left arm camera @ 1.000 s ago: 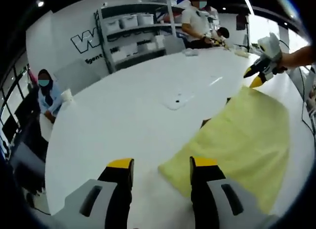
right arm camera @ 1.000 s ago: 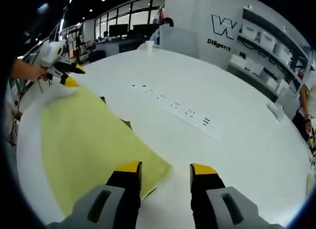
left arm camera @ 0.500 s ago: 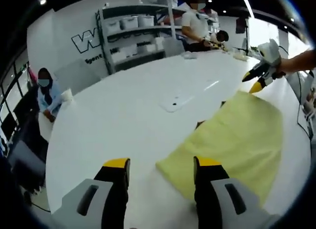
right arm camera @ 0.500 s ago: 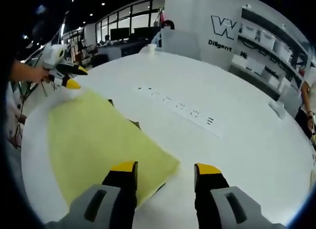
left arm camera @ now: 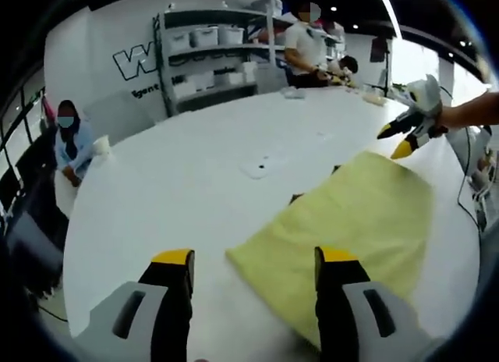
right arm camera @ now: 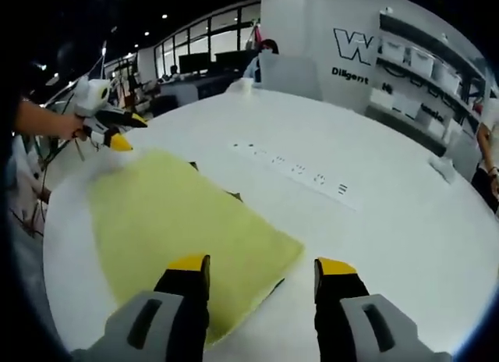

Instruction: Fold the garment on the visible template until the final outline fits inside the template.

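L hand-held gripper [left arm camera: 253,259] jaws apart, R hand-held gripper [right arm camera: 263,266] same

Left gripper view low over the white table [left arm camera: 179,182], facing shelves [left arm camera: 210,58] on the far wall, right gripper view near the opposite corner, facing windows, both sharing the yellow garment [left arm camera: 351,221] [right arm camera: 179,221], each sighting the other gripper.

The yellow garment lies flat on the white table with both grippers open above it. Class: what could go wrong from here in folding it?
1. The yellow garment nearly hides the dark template, so a fold may be misjudged and overhang it.
2. The left gripper and right gripper hover open near different corners; uneven grasps could skew the fold.
3. On the smooth white table the cloth may slide.
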`<state>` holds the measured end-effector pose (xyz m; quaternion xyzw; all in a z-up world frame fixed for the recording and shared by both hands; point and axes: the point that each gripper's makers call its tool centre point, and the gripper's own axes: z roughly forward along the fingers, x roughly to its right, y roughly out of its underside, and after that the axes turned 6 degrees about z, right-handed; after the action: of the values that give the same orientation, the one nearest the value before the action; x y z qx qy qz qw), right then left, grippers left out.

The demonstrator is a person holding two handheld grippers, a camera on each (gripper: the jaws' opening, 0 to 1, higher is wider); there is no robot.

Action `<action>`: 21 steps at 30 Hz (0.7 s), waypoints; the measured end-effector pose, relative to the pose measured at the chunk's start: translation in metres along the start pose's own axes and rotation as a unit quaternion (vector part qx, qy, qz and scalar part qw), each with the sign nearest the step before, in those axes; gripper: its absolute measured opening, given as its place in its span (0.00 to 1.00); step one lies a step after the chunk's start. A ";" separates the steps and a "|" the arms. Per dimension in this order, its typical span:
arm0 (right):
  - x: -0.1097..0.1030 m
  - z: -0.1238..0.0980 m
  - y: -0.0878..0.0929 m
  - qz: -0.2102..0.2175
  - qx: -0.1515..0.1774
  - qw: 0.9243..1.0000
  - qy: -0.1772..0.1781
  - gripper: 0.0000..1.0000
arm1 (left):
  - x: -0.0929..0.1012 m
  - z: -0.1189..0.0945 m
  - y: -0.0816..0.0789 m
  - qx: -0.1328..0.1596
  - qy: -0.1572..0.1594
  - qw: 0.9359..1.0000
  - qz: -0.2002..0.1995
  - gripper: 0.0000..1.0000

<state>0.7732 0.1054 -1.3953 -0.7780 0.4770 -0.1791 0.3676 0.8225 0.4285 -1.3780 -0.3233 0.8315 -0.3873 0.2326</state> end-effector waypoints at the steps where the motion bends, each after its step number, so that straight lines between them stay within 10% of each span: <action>1: -0.001 -0.001 0.001 0.000 0.001 1.000 -0.001 0.50 | 0.001 -0.002 0.000 0.002 0.002 1.000 -0.005 0.69; 21: -0.019 -0.025 0.020 0.014 0.011 1.000 -0.012 0.49 | 0.030 -0.033 0.028 -0.007 0.014 0.999 -0.034 0.74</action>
<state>0.7360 0.1064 -1.3919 -0.7694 0.4815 -0.1698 0.3839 0.7712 0.4375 -1.3851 -0.3475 0.8259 -0.3934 0.2057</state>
